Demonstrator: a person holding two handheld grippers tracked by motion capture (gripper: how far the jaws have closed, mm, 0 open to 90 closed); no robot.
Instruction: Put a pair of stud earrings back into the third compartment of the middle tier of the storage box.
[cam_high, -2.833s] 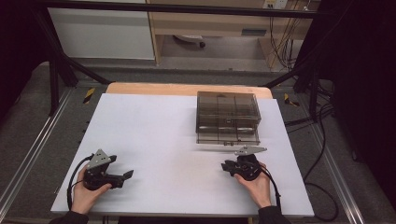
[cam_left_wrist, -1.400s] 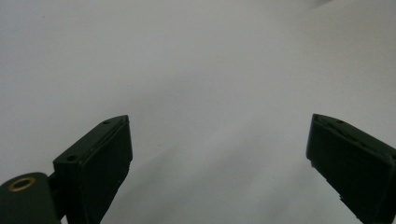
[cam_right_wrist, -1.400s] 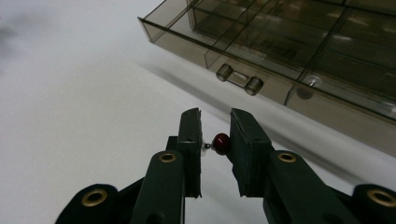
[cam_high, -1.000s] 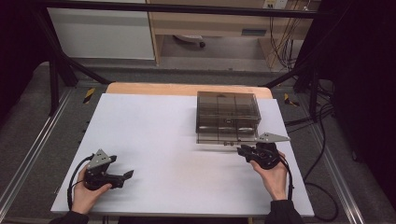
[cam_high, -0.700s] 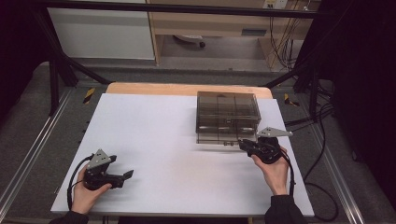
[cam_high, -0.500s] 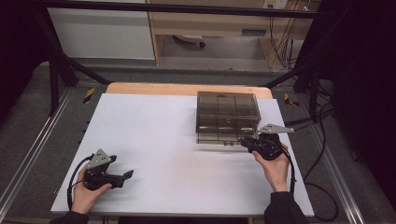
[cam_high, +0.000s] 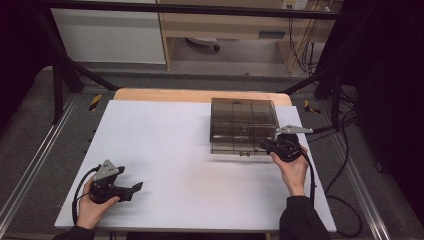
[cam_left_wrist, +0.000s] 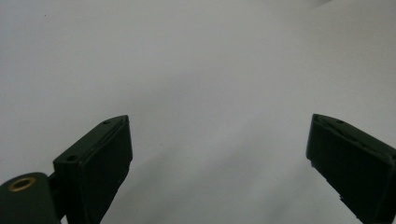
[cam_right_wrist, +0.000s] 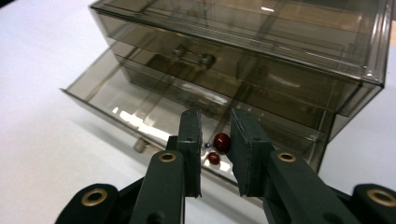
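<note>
Drawer unit (cam_high: 243, 125), smoked plastic, sits right-centre on counter (cam_high: 165, 150). L to R: left gripper (cam_high: 134, 187) idle near front-left edge, jaws apart, empty. Bottom drawer (cam_right_wrist: 154, 112) pulled open; red bead (cam_right_wrist: 222, 141) inside. Right gripper (cam_right_wrist: 215, 140) jaws nearly together, nothing clamped, over bead. Drawer opened; pick-up or closing appears pending.

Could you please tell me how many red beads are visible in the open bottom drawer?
2: a larger red bead and a smaller red bead, close together between the right gripper jaws' line of sight; others may be hidden.
</note>
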